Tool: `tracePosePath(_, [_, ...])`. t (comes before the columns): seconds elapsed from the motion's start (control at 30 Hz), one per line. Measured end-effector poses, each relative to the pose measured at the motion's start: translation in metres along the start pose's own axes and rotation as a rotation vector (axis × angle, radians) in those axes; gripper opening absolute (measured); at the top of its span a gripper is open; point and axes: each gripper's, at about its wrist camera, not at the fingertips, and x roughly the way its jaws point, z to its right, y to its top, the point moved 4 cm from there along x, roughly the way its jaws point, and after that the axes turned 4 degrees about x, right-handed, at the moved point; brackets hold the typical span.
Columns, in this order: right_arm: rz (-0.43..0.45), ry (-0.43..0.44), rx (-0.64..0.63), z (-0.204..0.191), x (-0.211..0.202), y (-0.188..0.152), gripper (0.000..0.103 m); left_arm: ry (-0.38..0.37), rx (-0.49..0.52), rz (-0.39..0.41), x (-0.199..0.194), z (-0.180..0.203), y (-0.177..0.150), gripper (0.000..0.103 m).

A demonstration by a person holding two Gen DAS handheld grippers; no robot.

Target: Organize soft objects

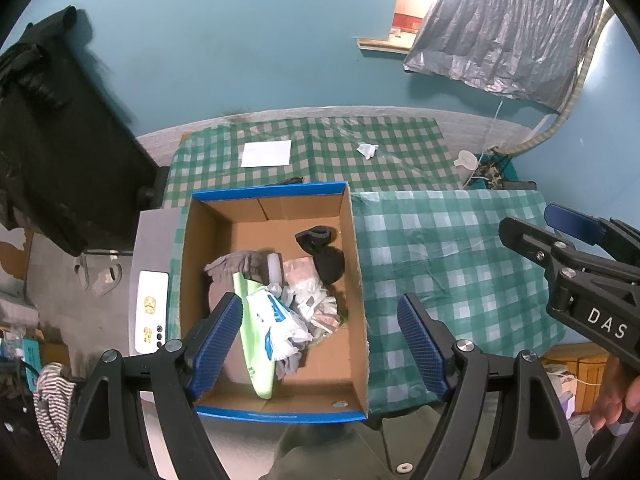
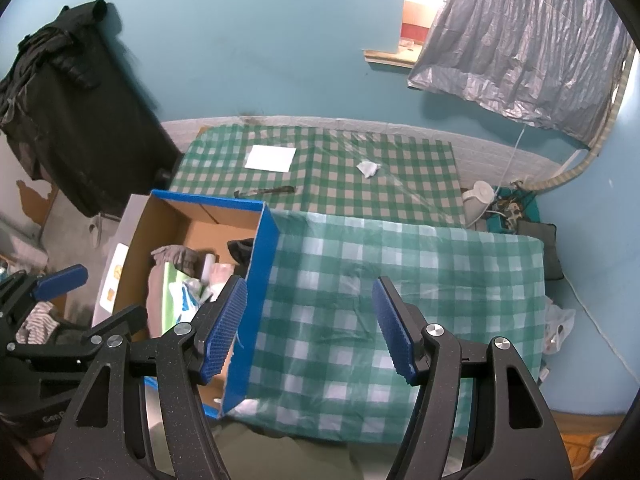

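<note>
My left gripper (image 1: 320, 344) hangs wide open and empty over the blue-edged cardboard box (image 1: 356, 264), where the black sock (image 1: 326, 252), grey cloth (image 1: 240, 266) and plastic bags (image 1: 280, 320) lie. My right gripper (image 2: 310, 328) is half open and empty above the green checked cloth on the bench (image 2: 400, 280). I should descend straight and pinch one item only.

Left wrist: we look steeply down, straight into the cardboard box (image 1: 276, 368), close above it. Right wrist: same tilt, shifted right over the checked cloth (image 2: 400, 300). We share box, cloth and blue wall (image 1: 240, 40) in both.
</note>
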Motion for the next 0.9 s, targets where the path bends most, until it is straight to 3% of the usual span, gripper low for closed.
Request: tracePosePath(0.9, [-0.013, 0.002, -0.004, -0.003, -0.003, -0.015, 0.065, 0.011, -0.018, -0.023, 0.002, -0.003, -0.014, 0.082])
